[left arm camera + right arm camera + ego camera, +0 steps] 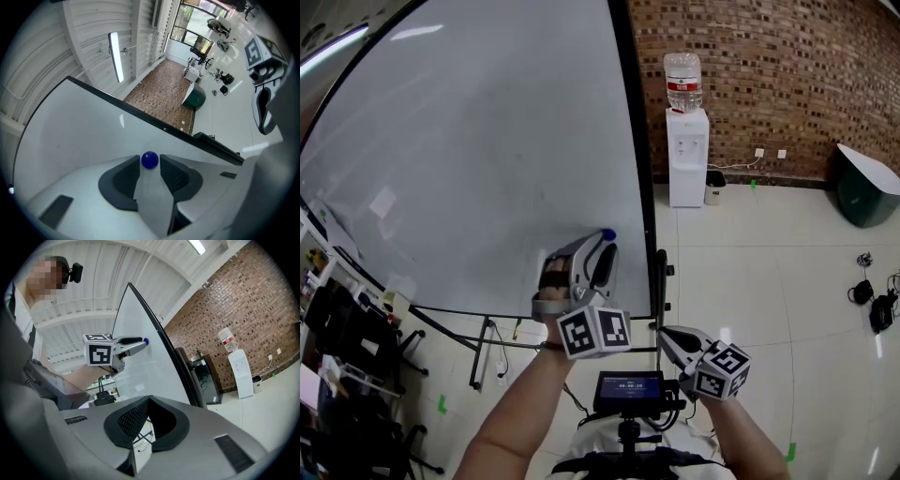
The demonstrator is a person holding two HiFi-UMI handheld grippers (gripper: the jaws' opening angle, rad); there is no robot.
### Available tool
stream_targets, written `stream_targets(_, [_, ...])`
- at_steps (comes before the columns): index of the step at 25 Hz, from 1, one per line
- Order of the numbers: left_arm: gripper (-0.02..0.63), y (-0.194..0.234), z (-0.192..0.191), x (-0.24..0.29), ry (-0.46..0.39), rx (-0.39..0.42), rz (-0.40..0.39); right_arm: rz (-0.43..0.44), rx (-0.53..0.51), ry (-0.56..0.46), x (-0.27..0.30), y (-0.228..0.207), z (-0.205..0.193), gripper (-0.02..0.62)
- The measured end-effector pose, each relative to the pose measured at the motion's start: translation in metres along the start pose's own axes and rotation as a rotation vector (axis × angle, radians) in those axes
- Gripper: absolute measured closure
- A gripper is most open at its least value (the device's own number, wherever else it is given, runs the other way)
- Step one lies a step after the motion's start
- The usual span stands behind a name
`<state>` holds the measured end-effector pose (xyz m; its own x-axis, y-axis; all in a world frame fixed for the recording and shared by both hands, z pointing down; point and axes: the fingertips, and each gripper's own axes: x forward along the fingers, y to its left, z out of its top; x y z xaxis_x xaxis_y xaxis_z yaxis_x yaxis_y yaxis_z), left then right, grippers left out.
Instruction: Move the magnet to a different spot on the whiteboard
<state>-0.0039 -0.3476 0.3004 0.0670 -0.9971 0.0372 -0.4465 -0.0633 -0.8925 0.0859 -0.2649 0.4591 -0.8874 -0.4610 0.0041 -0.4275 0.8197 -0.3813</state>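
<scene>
A small blue ball magnet (608,233) sticks to the large whiteboard (487,141) near its lower right corner. My left gripper (602,242) points level at the board, its tips on either side of the magnet. In the left gripper view the magnet (149,160) sits between the dark pads (174,174) with a thin gap on each side, so the jaws are open. The right gripper view shows the same magnet (146,340) at the left gripper's tip. My right gripper (666,336) hangs lower and to the right, away from the board, shut (149,398) with nothing in it.
The whiteboard's black frame and stand (661,281) run down its right edge. A water dispenser (686,169) stands against the brick wall (769,75), with a dark green bin (865,187) further right. Cables (862,291) lie on the tiled floor. Chairs (347,328) crowd the lower left.
</scene>
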Motion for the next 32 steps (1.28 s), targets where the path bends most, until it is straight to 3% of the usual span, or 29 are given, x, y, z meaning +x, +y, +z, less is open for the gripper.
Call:
stream_targets(4, [0.446,0.014,-0.019,-0.009,-0.084,-0.067,0.001,0.005,-0.012,-0.006,0.024,0.007,-0.004,0.563])
stream_targets(8, [0.449,0.016,-0.051,-0.039,-0.149,-0.206,-0.073,-0.003,-0.012,0.022,0.033,0.034,-0.021,0.563])
stream_targets(10, [0.489,0.013,-0.059,-0.053,-0.197,-0.247,-0.113,-0.012,-0.018,0.026,0.035,0.042,-0.027,0.563])
stream_targets(13, [0.54,0.005,-0.071,-0.072,-0.25,-0.357,-0.219,-0.035,-0.025,0.001,0.039,0.055,-0.028,0.563])
stream_targets(18, [0.571,-0.013,-0.115,-0.102,-0.28,-0.495,-0.409,-0.058,-0.028,-0.028,0.05,0.086,-0.03,0.563])
stream_targets(25, [0.572,-0.041,-0.196,-0.16,-0.279,-0.97,-0.625,-0.046,-0.056,-0.031,0.067,0.138,-0.044,0.563])
stream_targets(28, [0.574,-0.056,-0.229,-0.184,-0.255,-1.083,-0.66,-0.031,-0.068,-0.027,0.077,0.161,-0.054,0.563])
stream_targets(32, [0.574,-0.072,-0.257,-0.211,-0.243,-1.157,-0.7,-0.024,-0.073,-0.012,0.086,0.186,-0.07,0.563])
